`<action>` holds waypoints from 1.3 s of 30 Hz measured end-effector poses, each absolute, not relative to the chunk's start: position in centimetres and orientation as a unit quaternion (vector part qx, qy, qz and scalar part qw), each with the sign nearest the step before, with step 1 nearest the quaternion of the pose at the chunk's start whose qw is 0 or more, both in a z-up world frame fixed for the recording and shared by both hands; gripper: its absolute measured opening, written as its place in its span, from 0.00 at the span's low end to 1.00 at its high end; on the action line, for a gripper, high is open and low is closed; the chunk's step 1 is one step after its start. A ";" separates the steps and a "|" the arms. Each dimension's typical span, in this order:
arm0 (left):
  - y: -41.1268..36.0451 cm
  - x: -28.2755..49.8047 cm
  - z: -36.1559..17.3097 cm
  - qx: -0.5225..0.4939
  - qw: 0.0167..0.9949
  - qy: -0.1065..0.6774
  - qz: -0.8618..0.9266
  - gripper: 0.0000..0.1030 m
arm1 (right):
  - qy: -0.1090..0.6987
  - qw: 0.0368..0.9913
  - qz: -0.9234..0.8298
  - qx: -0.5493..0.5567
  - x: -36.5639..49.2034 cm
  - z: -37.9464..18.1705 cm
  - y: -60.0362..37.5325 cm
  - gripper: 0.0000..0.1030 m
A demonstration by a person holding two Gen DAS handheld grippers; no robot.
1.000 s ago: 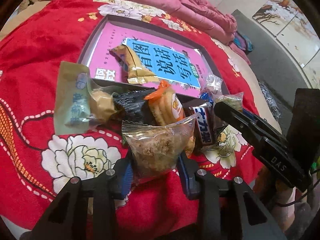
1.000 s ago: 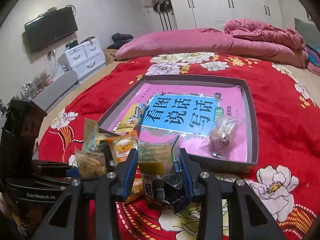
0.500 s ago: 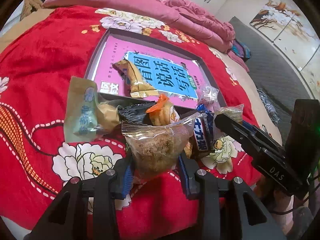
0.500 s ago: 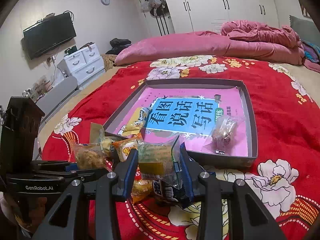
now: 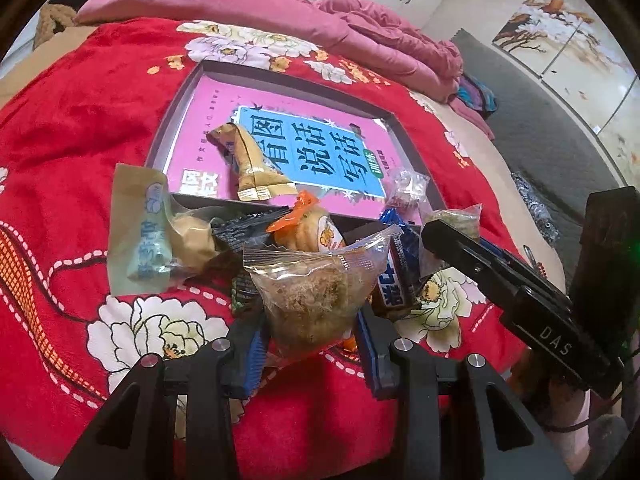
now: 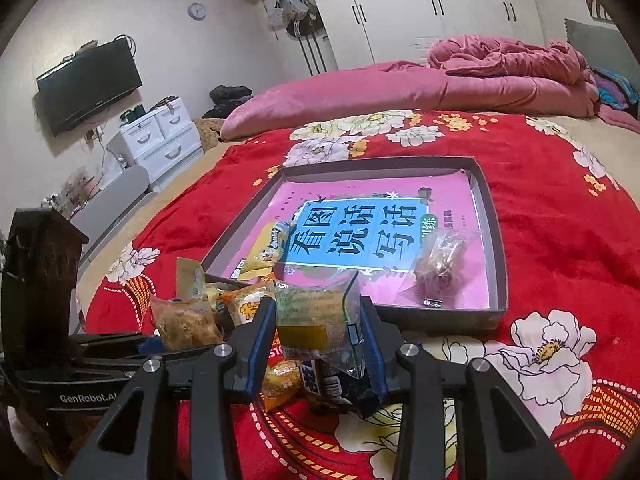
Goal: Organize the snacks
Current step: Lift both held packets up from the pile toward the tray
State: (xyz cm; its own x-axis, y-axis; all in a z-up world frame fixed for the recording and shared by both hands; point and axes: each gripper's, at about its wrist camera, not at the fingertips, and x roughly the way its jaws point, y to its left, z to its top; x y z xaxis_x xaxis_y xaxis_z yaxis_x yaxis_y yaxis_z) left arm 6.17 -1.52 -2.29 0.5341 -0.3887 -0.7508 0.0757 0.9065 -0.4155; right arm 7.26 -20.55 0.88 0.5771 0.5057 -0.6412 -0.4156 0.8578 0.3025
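Left wrist view: my left tool point(image 5: 310, 338) grips a floss bun point(image 5: 312, 296); my right tool point(image 6: 318, 334) grips a green pack point(image 6: 316, 312). The box point(image 6: 496, 240) lies straight ahead of both, its long side across, nearer the right.

Red floral bed point(image 6: 560, 208), shallow tray point(image 6: 494, 216), snack packets point(image 5: 140, 232)
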 end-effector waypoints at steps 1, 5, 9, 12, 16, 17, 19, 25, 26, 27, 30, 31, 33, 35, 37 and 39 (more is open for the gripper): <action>-1.5 6.1 -2.2 -0.168 0.861 0.461 -0.135 0.39 | 0.380 0.886 0.259 0.061 7.3 0.9 -20.7 0.40; -1.5 6.2 -2.0 -0.167 0.864 0.456 -0.135 0.39 | 0.380 0.887 0.255 0.065 7.3 0.9 -20.9 0.40; -1.3 6.2 -1.9 -0.168 0.866 0.452 -0.131 0.39 | 0.377 0.888 0.256 0.061 7.2 1.0 -20.8 0.40; -1.0 6.1 -1.7 -0.173 0.869 0.446 -0.131 0.39 | 0.372 0.890 0.257 0.056 7.2 1.2 -20.7 0.40; -0.6 6.1 -1.3 -0.178 0.873 0.434 -0.129 0.39 | 0.362 0.894 0.258 0.055 7.0 1.5 -20.7 0.40; -0.5 6.2 -1.2 -0.180 0.874 0.433 -0.127 0.39 | 0.361 0.895 0.258 0.054 7.0 1.5 -20.7 0.40; -0.2 6.3 -1.0 -0.183 0.877 0.427 -0.125 0.39 | 0.357 0.896 0.258 0.054 7.0 1.7 -20.8 0.40; 0.1 6.5 -0.5 -0.179 0.885 0.413 -0.118 0.39 | 0.353 0.898 0.255 0.059 7.3 1.8 -21.1 0.40; 0.1 6.5 -0.5 -0.178 0.886 0.412 -0.117 0.39 | 0.353 0.898 0.254 0.060 7.4 1.8 -21.1 0.40; 0.2 6.6 -0.5 -0.178 0.886 0.412 -0.117 0.39 | 0.352 0.899 0.253 0.061 7.4 1.8 -21.2 0.40; 0.2 6.6 -0.4 -0.178 0.888 0.408 -0.117 0.39 | 0.351 0.901 0.248 0.062 7.4 1.7 -21.4 0.40; 0.2 6.7 -0.3 -0.177 0.888 0.407 -0.116 0.39 | 0.350 0.901 0.247 0.063 7.5 1.7 -21.4 0.40; 0.3 6.7 -0.2 -0.176 0.890 0.405 -0.115 0.39 | 0.349 0.902 0.244 0.066 7.6 1.7 -21.6 0.40; 0.3 6.8 -0.1 -0.175 0.891 0.402 -0.113 0.39 | 0.349 0.904 0.239 0.068 7.8 1.7 -21.8 0.40; 0.4 7.0 -0.1 -0.176 0.892 0.400 -0.112 0.39 | 0.349 0.904 0.236 0.070 8.1 1.7 -22.0 0.40; 0.4 7.1 0.1 -0.176 0.894 0.397 -0.111 0.39 | 0.349 0.905 0.233 0.072 8.3 1.6 -22.3 0.40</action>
